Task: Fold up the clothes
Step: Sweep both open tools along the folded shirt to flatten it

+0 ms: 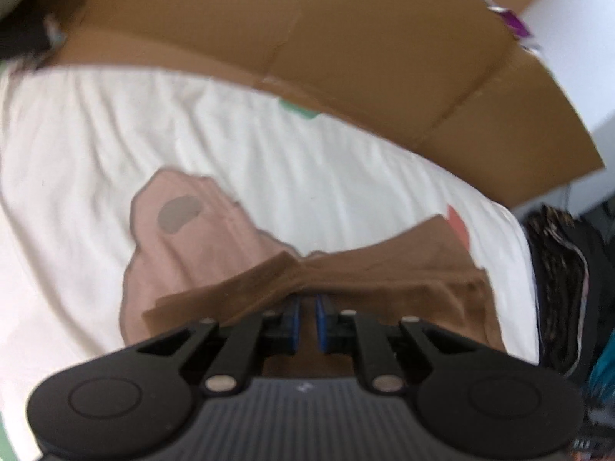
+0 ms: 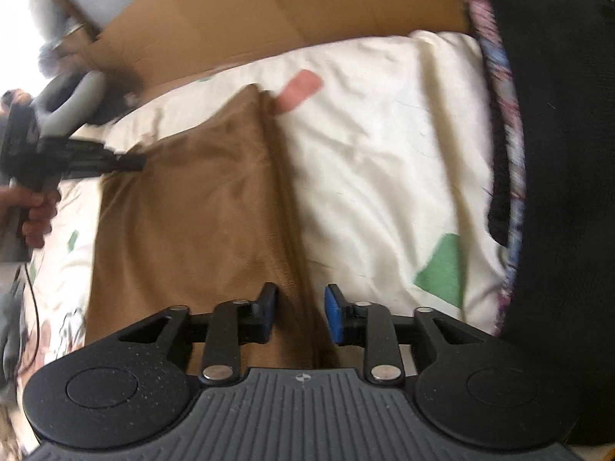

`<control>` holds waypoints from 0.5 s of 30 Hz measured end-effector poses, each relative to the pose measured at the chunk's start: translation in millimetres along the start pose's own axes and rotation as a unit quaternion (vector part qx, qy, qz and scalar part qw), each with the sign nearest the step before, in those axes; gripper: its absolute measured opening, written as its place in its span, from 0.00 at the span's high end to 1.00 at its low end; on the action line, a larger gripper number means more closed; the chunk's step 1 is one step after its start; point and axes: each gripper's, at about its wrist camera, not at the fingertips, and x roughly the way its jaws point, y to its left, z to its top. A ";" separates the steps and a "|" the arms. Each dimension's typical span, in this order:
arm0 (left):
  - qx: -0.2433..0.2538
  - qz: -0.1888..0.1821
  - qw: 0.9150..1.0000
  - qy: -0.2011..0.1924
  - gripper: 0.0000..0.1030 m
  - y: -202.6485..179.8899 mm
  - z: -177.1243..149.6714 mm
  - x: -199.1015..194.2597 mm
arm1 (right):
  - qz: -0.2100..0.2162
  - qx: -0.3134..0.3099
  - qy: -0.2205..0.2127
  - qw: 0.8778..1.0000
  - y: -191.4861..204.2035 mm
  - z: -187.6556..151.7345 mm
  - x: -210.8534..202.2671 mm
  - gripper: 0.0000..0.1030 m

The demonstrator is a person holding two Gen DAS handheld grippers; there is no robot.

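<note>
On the bed (image 2: 384, 146), 1 brown garment (image 2: 184, 211) lies partly flat beside 1 pink one (image 1: 184, 238). Left gripper (image 1: 306, 319) is pinched nearly closed on the brown cloth's edge w/ a raised fold; right gripper (image 2: 300, 313) gapes open, straddling its other edge, holding nothing. Looks mid-fold: right prob needs to clamp that edge next.

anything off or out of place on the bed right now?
Nothing damaged or spilled. The brown garment is spread on the white sheet, with a pink garment bunched partly under its edge. The left gripper is pinched on the brown fabric; the right gripper hangs open over its folded edge. Both views are motion-blurred.
</note>
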 end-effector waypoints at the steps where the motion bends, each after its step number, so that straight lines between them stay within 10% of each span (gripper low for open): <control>1: -0.012 -0.001 1.000 0.001 0.95 4.4 0.6 3.7 | 0.000 0.013 0.003 1.000 -1.7 0.5 0.7 0.65; 11: -0.063 -0.035 0.995 -0.063 0.74 21.4 -7.1 -63.3 | 0.008 -0.030 -0.013 0.999 23.0 32.2 -12.0 0.65; 15: -0.098 0.004 0.991 -0.088 0.61 45.3 -20.7 -90.2 | 0.012 -0.050 -0.022 0.998 35.2 53.1 -3.1 0.63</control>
